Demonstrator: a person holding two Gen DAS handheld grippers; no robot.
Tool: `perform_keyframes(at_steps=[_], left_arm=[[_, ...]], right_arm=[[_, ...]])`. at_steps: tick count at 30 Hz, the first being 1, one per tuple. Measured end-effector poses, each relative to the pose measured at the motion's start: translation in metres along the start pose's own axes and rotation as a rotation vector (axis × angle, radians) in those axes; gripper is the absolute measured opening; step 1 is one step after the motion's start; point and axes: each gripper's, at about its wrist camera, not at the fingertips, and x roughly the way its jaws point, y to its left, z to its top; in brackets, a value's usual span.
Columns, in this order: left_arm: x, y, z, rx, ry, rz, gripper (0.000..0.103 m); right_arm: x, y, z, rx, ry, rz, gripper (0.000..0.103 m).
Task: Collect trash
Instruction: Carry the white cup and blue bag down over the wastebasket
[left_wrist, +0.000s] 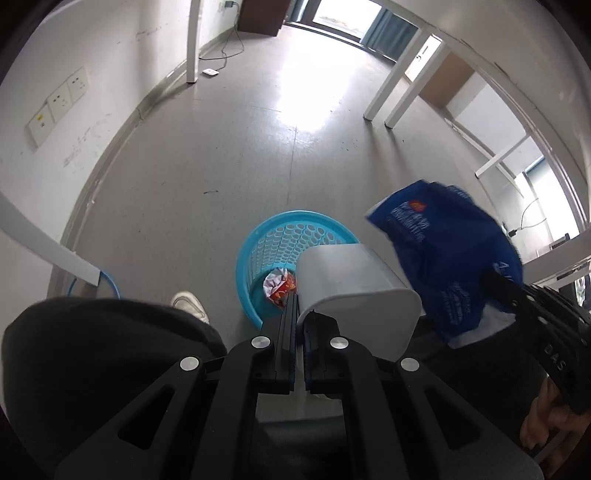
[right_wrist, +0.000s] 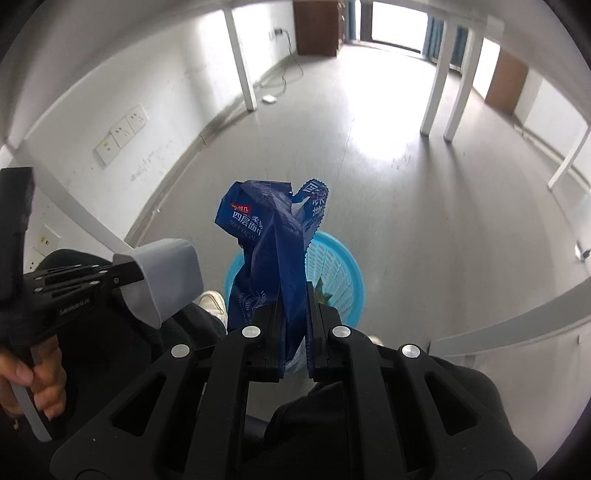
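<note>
My right gripper (right_wrist: 294, 291) is shut on a crumpled blue tissue wrapper (right_wrist: 269, 236) and holds it above a blue plastic basket (right_wrist: 332, 273) on the floor. The wrapper also shows in the left wrist view (left_wrist: 439, 258). My left gripper (left_wrist: 300, 301) is shut on the rim of a small white bin (left_wrist: 354, 291), held tilted over the basket (left_wrist: 258, 258). A red and white crumpled wrapper (left_wrist: 279, 286) lies inside the basket. The white bin also shows in the right wrist view (right_wrist: 162, 277).
The person's white shoe (left_wrist: 190, 304) and dark-clothed legs are close beside the basket. White table legs (left_wrist: 388, 96) stand on the grey floor further off. A wall with sockets (left_wrist: 59, 103) is on the left, with a cable and adapter (left_wrist: 209, 72) on the floor.
</note>
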Motion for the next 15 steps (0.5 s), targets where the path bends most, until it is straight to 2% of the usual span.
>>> perform_keyframes(at_steps=[4, 15], left_arm=[[0.027, -0.004, 0.008, -0.011, 0.046, 0.039, 0.002], [0.100, 0.008, 0.044, -0.132, 0.199, 0.064, 0.002]], right_arm=[[0.028, -0.013, 0.008, 0.069, 0.082, 0.033, 0.007], [0.096, -0.025, 0.015, 0.158, 0.237, 0.052, 0.007]])
